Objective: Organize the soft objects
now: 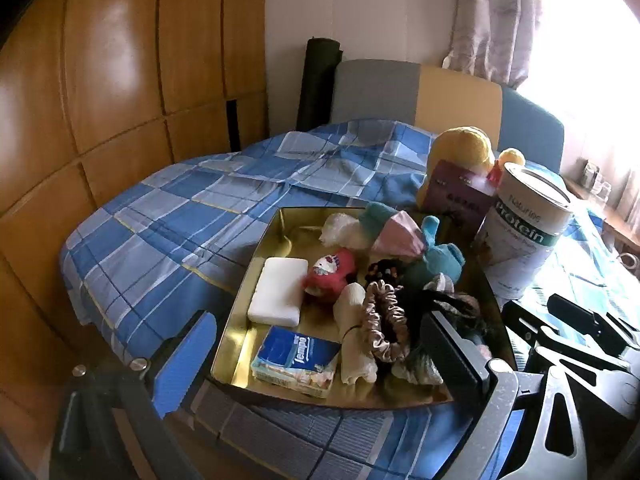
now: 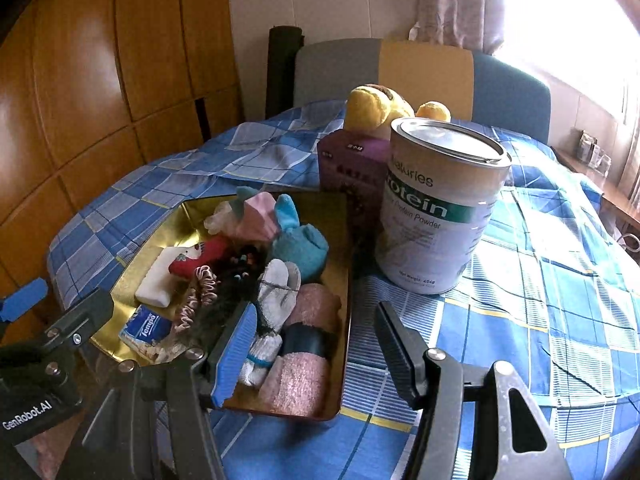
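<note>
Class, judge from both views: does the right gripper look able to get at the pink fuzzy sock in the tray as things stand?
Probably yes. The right gripper is open and empty, the pink fuzzy sock lies uncovered at the tray's near corner, just ahead of the fingers.

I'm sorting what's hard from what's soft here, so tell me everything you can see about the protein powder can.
The protein powder can is a tall white cylinder, apparently metal, with a silvery rimmed top and a green band reading "Protein". It stands upright on the blue checked bedspread, just right of the gold tray. A purple box stands close behind it to the left. Neither gripper touches it; the right gripper is open in front of it.
</note>
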